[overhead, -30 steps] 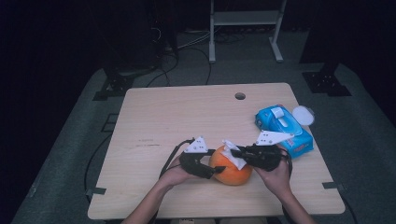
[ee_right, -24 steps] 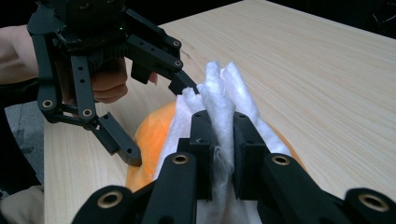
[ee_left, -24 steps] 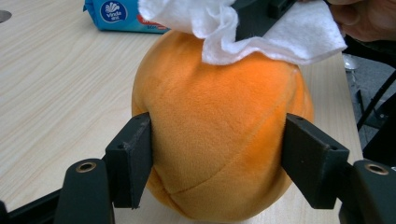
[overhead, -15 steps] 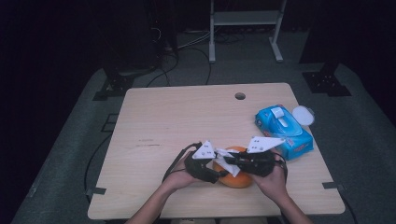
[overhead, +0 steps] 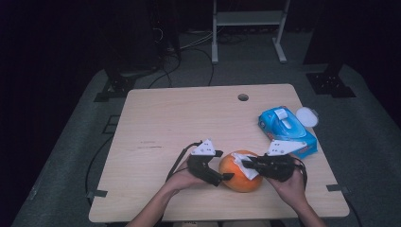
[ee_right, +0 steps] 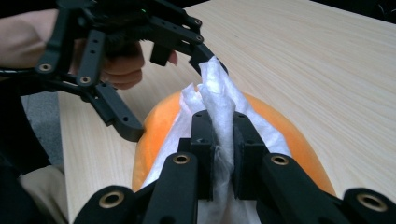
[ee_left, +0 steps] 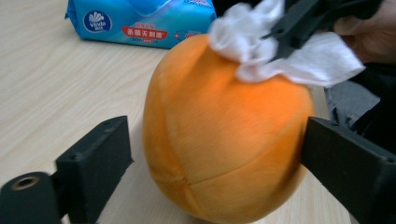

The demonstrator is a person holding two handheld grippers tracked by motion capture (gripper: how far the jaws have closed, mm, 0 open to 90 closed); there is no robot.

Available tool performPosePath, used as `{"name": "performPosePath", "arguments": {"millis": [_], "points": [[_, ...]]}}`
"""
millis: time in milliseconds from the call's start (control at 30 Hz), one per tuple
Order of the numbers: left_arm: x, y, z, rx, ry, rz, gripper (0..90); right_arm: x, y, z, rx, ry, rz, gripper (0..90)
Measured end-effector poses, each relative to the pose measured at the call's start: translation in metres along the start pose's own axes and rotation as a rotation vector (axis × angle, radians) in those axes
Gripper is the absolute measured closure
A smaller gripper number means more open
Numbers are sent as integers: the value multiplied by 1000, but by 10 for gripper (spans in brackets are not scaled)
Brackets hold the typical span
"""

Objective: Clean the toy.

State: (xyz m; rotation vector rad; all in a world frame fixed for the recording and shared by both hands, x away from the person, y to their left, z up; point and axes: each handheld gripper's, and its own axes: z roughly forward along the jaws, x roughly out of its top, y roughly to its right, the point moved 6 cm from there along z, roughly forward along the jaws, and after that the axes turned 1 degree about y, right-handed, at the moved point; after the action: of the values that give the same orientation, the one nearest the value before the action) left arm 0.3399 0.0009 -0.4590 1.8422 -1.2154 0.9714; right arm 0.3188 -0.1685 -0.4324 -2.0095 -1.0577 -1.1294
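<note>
- High view: a person steadies an orange ball (overhead: 240, 171) at the near edge of the tabletop (overhead: 189, 118), left gripper (overhead: 226, 178) beside it, right gripper (overhead: 248, 162) wiping it.
- Left gripper view: its fingers (ee_left: 93, 158) stand wide, straddling the ball without clamping; a hard push could roll it away.
- Right gripper view: its fingers (ee_right: 203, 140) are pinched shut on a white wipe (ee_right: 219, 100), which may slip out.

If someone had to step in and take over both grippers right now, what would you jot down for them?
Left gripper: jaws open around the orange plush ball, one on each side, steadying it near the table's front edge.
Right gripper: shut on a white wipe, pressed on the ball's top.
Blue wipes pack lies behind, to the right, lid open.
Done: wipe pulled, wiping begun.
Left: probably wiping the remaining surface.
</note>
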Motion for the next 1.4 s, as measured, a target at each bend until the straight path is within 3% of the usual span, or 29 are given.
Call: {"name": "performPosePath", "arguments": {"millis": [100, 200, 300, 367, 400, 500, 533, 633, 867, 1000, 1300, 1400], "points": [[-7, -1, 9, -45, -21, -47, 73, -2, 2, -3, -3, 4, 4, 804], [-7, 2, 9, -47, -9, -30, 249, -4, 6, -6, -18, 8, 16, 803], [-4, 4, 7, -30, -11, -15, 303, 0, 5, -7, -21, 17, 11, 801], [-2, 6, 6, -22, -10, -8, 308, 7, -1, -7, -14, 40, -6, 802], [1, 10, 7, -8, -14, 2, 307, 14, -10, -2, -16, 34, -48, 802], [2, 14, 8, 8, -26, 23, 309, 20, -21, 7, 1, 20, -82, 802], [3, 16, 8, 14, -31, 31, 309, 23, -29, 18, 5, 0, -119, 802], [2, 18, 9, 29, -41, 47, 314, 25, -30, 26, -8, -20, -137, 805], [-3, 15, 9, 25, -49, 63, 314, 21, -4, 7, -86, -4, -77, 805], [-4, 14, 9, 19, -51, 60, 313, 11, 4, -5, -102, 1, -47, 805], [-4, 12, 11, 29, -58, 33, 315, 7, -11, -7, -72, 4, -52, 804], [-2, 14, 13, 38, -57, 31, 316, 13, -22, 5, -23, 2, -79, 804]]}}
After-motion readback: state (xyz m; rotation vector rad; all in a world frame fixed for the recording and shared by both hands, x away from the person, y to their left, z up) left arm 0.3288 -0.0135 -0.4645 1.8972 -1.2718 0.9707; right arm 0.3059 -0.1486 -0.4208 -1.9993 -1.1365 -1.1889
